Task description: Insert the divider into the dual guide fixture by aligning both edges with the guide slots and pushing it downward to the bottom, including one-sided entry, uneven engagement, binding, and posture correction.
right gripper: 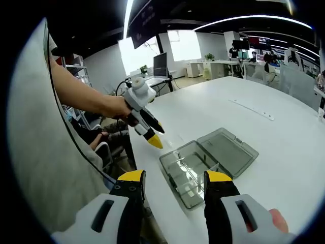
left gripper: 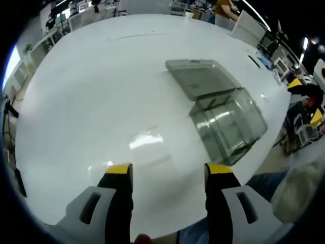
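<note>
Yellow-tipped jaws of the left gripper [left gripper: 169,175] are rising from the bottom of the left gripper view, standing well apart with nothing between them, hovering over bare table. Ahead and to their right, the clear plastic box [left gripper: 228,124] is sitting on the white table [left gripper: 96,96] near its edge, its hinged lid [left gripper: 200,77] lying flat open on the far side. Whether a divider is sitting inside the box cannot be told; faint lines show through its clear walls.

From the right gripper view, the right gripper [right gripper: 175,180] is likewise holding its jaws wide apart and empty, poised just above the near end of the same box [right gripper: 189,172], with the lid [right gripper: 228,150] folded out beside it to the right. A fingertip is showing at the lower right of that view against the gripper body.

To the left in that view, the person's bare forearm is reaching in, the hand [right gripper: 114,107] gripping the left gripper [right gripper: 154,134], which is angling downward toward the table with its yellow tips pointing at the box's near corner and not touching it.

Glare is gleaming on the glossy tabletop. Around it, an open office is spreading out: desks, monitors [right gripper: 160,64], ceiling light strips, bright windows, and seated people at the far edges.
</note>
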`<action>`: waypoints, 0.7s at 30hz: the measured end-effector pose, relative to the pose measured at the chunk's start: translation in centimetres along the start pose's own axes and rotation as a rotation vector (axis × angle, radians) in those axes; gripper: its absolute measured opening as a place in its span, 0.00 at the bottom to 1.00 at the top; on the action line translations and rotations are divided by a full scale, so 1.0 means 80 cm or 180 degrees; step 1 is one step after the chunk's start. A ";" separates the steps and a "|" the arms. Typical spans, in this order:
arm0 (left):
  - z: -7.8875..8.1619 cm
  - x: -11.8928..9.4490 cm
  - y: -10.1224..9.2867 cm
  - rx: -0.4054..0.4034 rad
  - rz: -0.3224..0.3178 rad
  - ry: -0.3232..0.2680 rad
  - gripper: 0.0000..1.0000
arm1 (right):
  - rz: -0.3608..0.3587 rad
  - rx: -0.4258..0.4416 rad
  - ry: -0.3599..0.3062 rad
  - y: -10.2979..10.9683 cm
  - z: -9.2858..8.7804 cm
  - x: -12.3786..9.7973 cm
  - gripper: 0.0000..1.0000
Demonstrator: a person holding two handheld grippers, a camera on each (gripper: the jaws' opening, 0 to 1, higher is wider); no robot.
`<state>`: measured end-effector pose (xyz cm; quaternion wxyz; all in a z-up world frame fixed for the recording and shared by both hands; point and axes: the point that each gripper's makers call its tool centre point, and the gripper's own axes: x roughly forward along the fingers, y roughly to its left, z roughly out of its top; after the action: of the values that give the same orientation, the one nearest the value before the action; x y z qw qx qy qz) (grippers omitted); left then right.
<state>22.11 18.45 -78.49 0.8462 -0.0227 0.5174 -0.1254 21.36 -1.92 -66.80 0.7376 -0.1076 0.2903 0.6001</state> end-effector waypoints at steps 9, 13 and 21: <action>-0.001 0.008 0.002 -0.0113 0.0103 0.0095 0.53 | -0.0025 -0.0009 0.0055 -0.001 -0.007 -0.001 0.43; -0.001 0.011 0.005 -0.0139 0.0169 0.0144 0.52 | -0.0023 0.0002 0.0053 0.000 -0.009 -0.002 0.42; 0.000 0.016 0.008 -0.0203 0.0296 0.0214 0.52 | -0.0046 0.0003 0.0062 0.001 -0.011 -0.005 0.42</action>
<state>22.80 18.78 -79.67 0.8321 -0.0213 0.5498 -0.0702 21.02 -2.66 -67.27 0.7391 -0.1151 0.2969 0.5936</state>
